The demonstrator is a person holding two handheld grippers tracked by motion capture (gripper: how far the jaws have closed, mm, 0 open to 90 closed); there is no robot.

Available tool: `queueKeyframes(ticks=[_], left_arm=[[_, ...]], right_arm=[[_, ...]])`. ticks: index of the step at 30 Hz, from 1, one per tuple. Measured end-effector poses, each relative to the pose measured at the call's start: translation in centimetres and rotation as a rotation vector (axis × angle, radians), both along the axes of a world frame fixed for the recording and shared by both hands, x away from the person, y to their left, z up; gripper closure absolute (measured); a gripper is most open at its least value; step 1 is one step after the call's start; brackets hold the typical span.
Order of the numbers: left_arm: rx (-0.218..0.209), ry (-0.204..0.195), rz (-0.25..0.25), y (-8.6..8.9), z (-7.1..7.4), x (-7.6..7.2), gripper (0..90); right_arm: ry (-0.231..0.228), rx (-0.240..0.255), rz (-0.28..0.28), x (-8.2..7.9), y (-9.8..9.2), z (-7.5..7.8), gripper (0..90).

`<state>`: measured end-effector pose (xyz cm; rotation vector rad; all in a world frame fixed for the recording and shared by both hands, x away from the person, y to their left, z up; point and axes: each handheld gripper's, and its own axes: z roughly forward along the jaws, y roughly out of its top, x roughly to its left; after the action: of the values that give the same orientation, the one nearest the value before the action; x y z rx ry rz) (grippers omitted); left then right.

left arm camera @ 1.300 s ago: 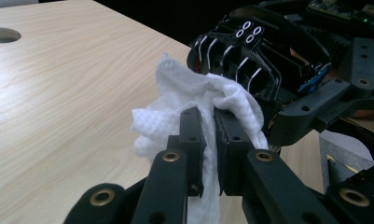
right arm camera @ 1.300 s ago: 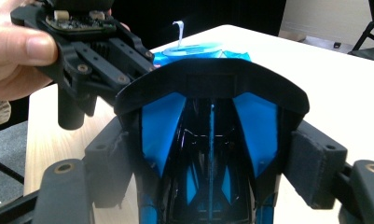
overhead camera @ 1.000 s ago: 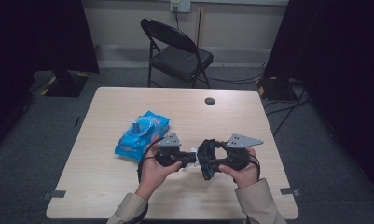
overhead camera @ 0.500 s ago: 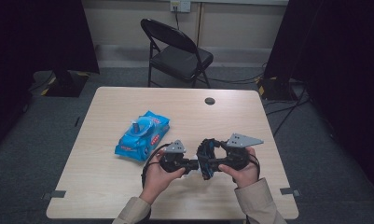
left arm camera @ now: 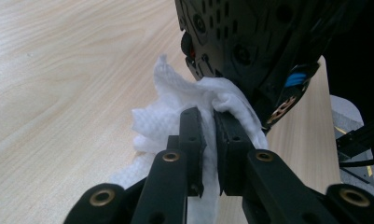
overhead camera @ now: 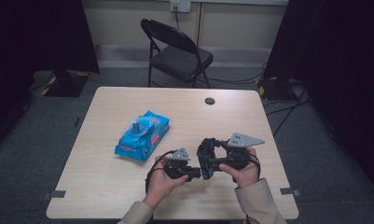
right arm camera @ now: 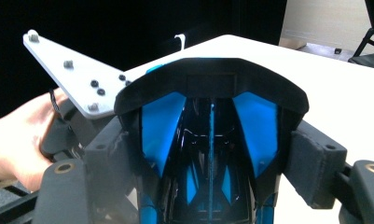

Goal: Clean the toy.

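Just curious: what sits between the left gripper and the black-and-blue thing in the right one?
A crumpled white wipe, pinched by the left gripper and touching the black-and-blue thing, as the left gripper view shows.

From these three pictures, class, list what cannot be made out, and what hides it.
- Black-and-blue object, right gripper view: lower part cut off by the bottom edge; too close to identify.
- White wipe, left gripper view: far side hidden behind that object; lower end behind the left gripper.
- Blue pack, high view: print too small to read.
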<state>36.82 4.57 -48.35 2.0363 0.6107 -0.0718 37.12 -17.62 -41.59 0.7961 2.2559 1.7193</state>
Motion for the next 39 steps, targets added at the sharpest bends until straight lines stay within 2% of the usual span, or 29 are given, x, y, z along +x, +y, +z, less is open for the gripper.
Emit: queueKeyframes(ticks=[6,9,17,21,23,28,32,35,39], left_arm=[[0.018,0.012,0.008,0.2,-0.7,0.1,82.5],[0.008,0.005,0.03,0.9,-0.2,0.4,82.5],[-0.061,-0.059,0.113,4.2,3.8,1.8,82.5],[-0.097,-0.089,0.139,5.1,5.5,2.4,82.5],[-0.107,-0.102,0.142,5.1,6.1,2.6,82.6],[-0.167,-0.113,0.151,5.1,7.4,2.9,82.6],[-0.181,-0.115,0.137,4.6,7.8,2.9,82.6],[-0.159,-0.115,0.118,3.9,7.6,2.8,82.6],[-0.157,-0.108,0.111,3.2,7.2,2.7,82.7]], right_arm=[[-0.004,0.012,-0.001,0.0,-0.2,0.2,25.6],[-0.003,0.018,-0.003,0.0,-0.4,0.2,25.6],[0.003,0.016,-0.012,0.2,-0.7,-0.1,25.6],[0.004,0.012,-0.006,0.2,-0.5,-0.1,25.6],[0.005,0.008,-0.001,0.1,-0.3,-0.2,25.6],[0.007,0.0,0.008,0.1,0.0,-0.4,25.6],[0.008,-0.002,0.015,0.1,0.0,-0.4,25.6],[0.008,-0.003,0.022,0.0,0.2,-0.4,25.6],[0.007,-0.011,0.033,-0.1,0.6,-0.4,25.6]])
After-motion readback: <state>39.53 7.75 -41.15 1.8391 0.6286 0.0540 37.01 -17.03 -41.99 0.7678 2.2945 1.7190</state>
